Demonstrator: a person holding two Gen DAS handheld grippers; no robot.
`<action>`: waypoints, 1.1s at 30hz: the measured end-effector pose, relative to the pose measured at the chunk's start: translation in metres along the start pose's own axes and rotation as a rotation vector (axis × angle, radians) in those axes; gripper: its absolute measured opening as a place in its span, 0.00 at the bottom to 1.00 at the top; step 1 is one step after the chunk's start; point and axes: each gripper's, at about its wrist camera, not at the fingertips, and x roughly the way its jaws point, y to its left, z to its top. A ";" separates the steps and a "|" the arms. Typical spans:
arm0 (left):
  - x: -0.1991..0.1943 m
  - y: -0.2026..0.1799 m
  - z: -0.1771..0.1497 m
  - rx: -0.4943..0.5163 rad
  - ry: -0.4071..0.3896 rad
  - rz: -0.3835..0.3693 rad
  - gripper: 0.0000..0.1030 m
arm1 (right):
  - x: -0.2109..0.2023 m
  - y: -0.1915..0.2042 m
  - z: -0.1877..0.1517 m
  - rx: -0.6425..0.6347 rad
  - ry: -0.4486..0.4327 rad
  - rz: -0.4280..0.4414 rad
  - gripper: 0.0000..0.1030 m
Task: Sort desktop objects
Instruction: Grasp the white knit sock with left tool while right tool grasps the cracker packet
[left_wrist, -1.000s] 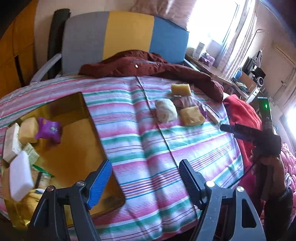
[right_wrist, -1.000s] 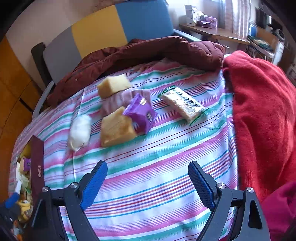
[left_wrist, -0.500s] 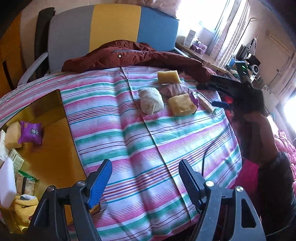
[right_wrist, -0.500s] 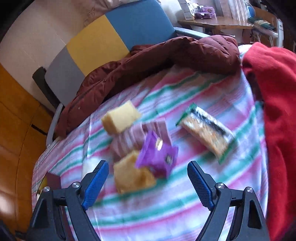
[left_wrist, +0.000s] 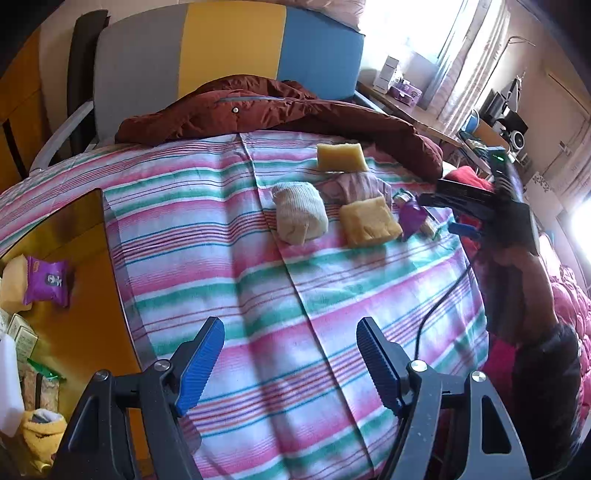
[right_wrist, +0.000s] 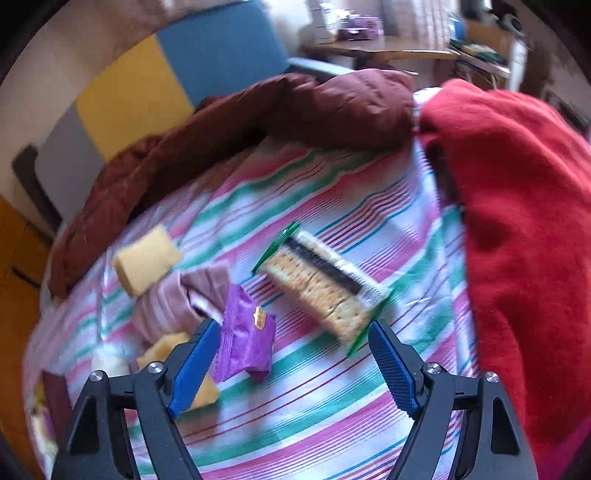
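Note:
On the striped cloth (left_wrist: 258, 295) lie two yellow sponges (left_wrist: 341, 157) (left_wrist: 369, 221), a rolled white sock (left_wrist: 299, 212), a pink cloth (left_wrist: 360, 186), a purple snack packet (right_wrist: 245, 343) and a cracker pack (right_wrist: 325, 291). My right gripper (right_wrist: 291, 354) hangs low over the packet and the crackers' near end. Its jaws are closing, with the packet just inside the left finger (right_wrist: 192, 363) and no pad pressing. The left gripper (left_wrist: 290, 354) stands open over bare cloth, nothing between its fingers. The left wrist view also catches the right gripper (left_wrist: 439, 214).
A golden box (left_wrist: 85, 295) at the left holds another purple packet (left_wrist: 46, 282), a sponge, small boxes and a yellow sock. A maroon jacket (left_wrist: 258, 110) lies along the far edge. On the right is a red blanket (right_wrist: 517, 221). A cable (left_wrist: 439, 299) trails over the cloth.
The right gripper came down and forward onto the purple packet and crackers, rolling slightly, its jaws narrower. The left gripper drifted right over the cloth; the golden box slid to the frame's left.

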 end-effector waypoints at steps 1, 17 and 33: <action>0.002 0.000 0.002 -0.004 0.001 0.003 0.73 | -0.001 -0.004 0.002 0.017 -0.007 -0.003 0.80; 0.028 -0.005 0.019 -0.031 0.037 0.004 0.73 | 0.002 -0.034 0.007 0.115 -0.007 0.026 0.67; 0.058 -0.014 0.040 0.028 0.049 0.035 0.72 | 0.037 0.016 0.018 -0.265 -0.025 -0.208 0.80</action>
